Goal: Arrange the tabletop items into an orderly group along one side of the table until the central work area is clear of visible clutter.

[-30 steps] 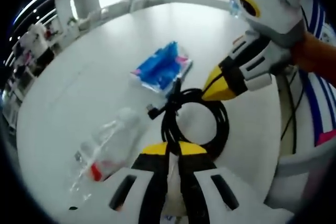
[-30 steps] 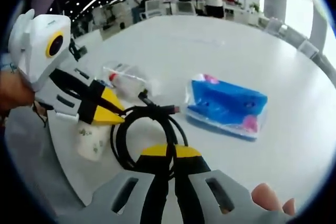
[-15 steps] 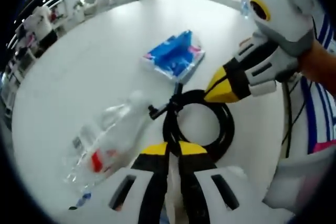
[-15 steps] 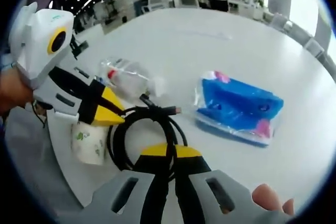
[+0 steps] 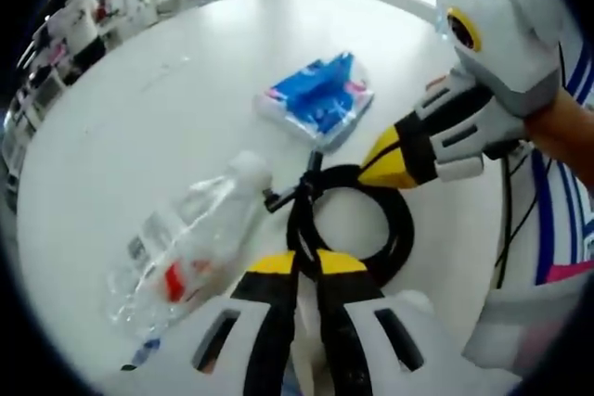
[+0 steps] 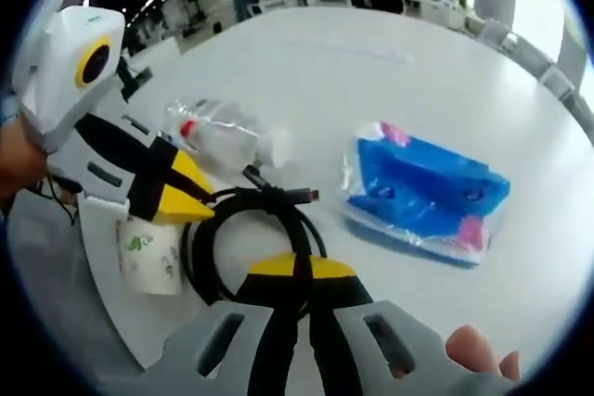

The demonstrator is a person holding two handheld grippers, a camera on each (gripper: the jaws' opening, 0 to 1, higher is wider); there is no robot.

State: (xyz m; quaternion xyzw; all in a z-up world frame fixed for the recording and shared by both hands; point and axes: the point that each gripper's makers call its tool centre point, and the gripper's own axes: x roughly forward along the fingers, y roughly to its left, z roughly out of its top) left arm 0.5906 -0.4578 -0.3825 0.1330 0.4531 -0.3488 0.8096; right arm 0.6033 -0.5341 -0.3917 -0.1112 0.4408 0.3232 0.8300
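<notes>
Pinching the coiled black cable (image 5: 348, 229) from opposite sides, both the left gripper (image 5: 306, 261) and right gripper (image 6: 295, 266) are clamped on it; beside it lie an empty clear plastic bottle (image 5: 190, 248), a blue tissue pack (image 6: 422, 194) and a paper cup (image 6: 148, 252) on the white surface (image 5: 139, 127).

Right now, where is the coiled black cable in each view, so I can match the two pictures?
Left gripper view: the coiled black cable lies low and centre-right, just above the left gripper, whose jaws close on its loop.
Right gripper view: it lies low and centre-left, its plug end pointing right, with the right gripper closed on its near edge.
Shared landmark: the blue tissue pack lies beyond the cable.
</notes>
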